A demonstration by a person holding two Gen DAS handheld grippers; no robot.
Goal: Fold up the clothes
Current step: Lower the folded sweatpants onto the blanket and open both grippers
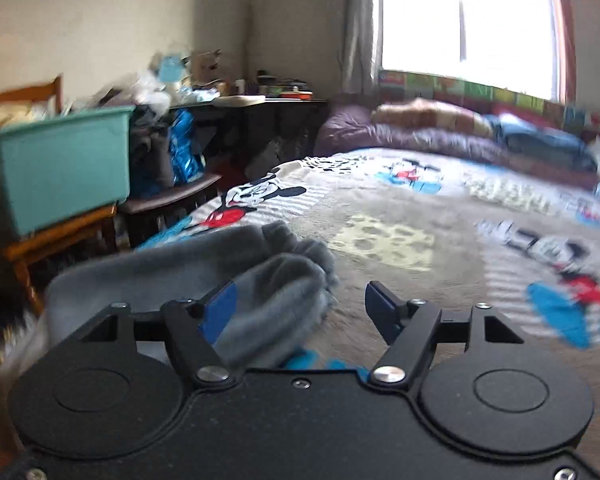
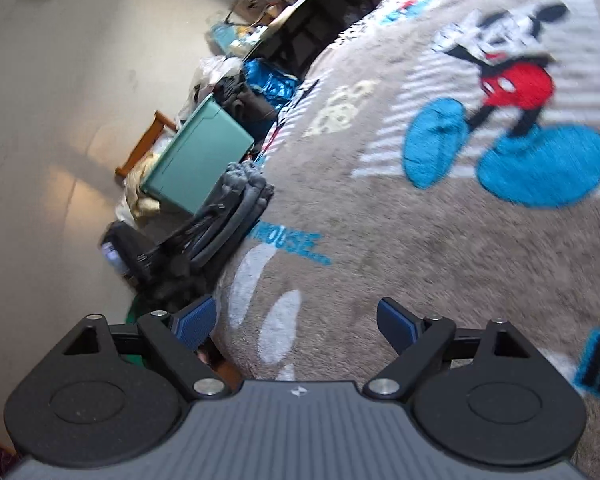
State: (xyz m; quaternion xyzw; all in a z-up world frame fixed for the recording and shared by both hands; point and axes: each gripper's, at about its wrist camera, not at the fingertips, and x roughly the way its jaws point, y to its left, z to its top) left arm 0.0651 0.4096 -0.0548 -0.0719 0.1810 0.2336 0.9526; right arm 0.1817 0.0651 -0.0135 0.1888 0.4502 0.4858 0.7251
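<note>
At near left edge of bed, grey garment [image 1: 188, 276] lies bunched, long axis running from near left toward far right, just ahead of my left gripper [image 1: 300, 308]. Left jaws spread wide, nothing held; left finger [image 1: 220, 312] seems to touch cloth. Right gripper [image 2: 296, 320] also released, over bare Mickey blanket [image 2: 380, 220], garment stack [image 2: 236, 208] far to its left. Left hand nearer. Teal bin [image 1: 60, 168] on chair beyond edge; nothing blocks path. Picture blurred.

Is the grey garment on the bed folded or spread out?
Folded: the grey garment shows stacked layers at the bed edge.
</note>
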